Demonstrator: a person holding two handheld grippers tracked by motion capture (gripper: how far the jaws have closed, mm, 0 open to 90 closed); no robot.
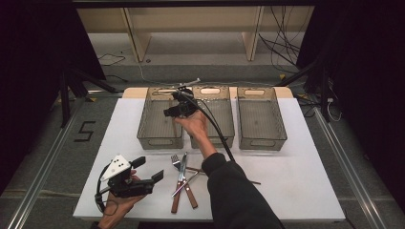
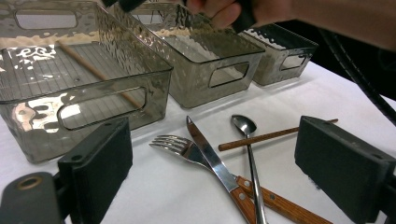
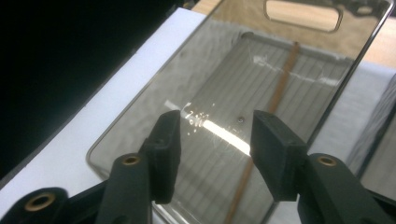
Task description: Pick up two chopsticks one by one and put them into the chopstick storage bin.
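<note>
Right gripper (image 3: 212, 154) jaws apart, empty, over left bin (image 1: 160, 117) at table's far edge; chopstick (image 3: 273, 100) inside. Left gripper (image 2: 210, 172) wide apart near front-left corner, beside cutlery (image 1: 182, 179).

A thin wooden chopstick (image 3: 261, 140) lies flat, lengthwise, inside the left smoky-clear bin (image 3: 140, 116).

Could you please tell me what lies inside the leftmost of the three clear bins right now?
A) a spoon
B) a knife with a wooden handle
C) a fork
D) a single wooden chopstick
D: a single wooden chopstick lies on the floor of the leftmost bin, below the open, empty right gripper, while the fork, knife and spoon lie on the white table.
</note>
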